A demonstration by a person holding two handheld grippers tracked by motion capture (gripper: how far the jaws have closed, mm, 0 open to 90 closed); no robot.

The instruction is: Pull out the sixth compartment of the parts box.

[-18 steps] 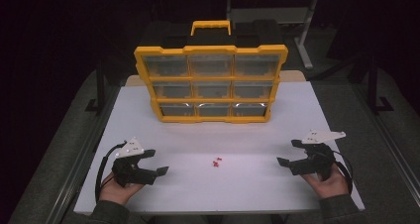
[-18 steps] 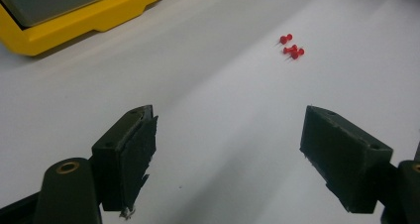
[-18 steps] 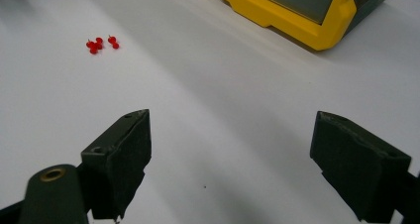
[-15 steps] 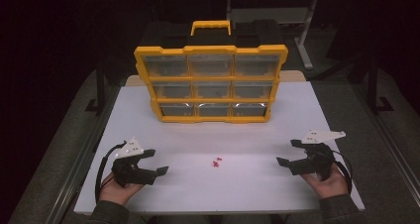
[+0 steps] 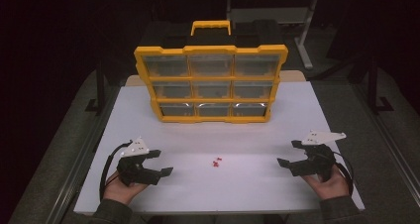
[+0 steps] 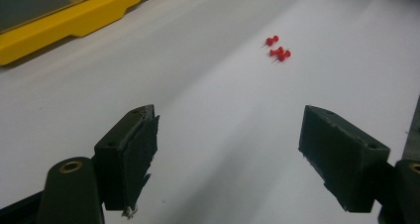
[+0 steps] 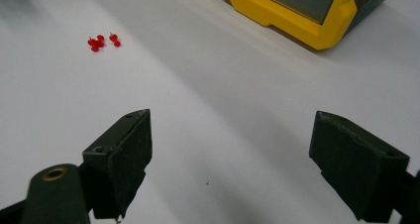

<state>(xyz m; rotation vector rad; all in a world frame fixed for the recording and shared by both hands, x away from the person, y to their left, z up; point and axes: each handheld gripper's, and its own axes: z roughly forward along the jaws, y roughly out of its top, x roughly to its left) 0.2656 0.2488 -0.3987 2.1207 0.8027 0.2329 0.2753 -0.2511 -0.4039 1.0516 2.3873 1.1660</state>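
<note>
Between my two tongs lie three small red push pins (image 5: 216, 162) in a loose cluster, one a little apart from the other two, on bare tabletop. Nothing stands between them and either tool (the way in is open from both sides). My left gripper (image 5: 157, 163) hovers near the table's left front corner, jaws spread wide with nothing between them. My right gripper (image 5: 291, 153) hangs well off to the right, its jaws just as wide and just as empty. Both point inward toward the pins.

Behind the pins, well apart from them, stands a yellow compartment organizer case (image 5: 212, 83), upright on its edge with a black back and a yellow carry handle on top. Its clear front shows nine compartments in three rows; what is in them I cannot tell through the glare.

The white table (image 5: 317, 115) is matte and otherwise bare. Around it the room is dark, with grey floor at the sides and the legs of another table (image 5: 302, 35) behind.
</note>
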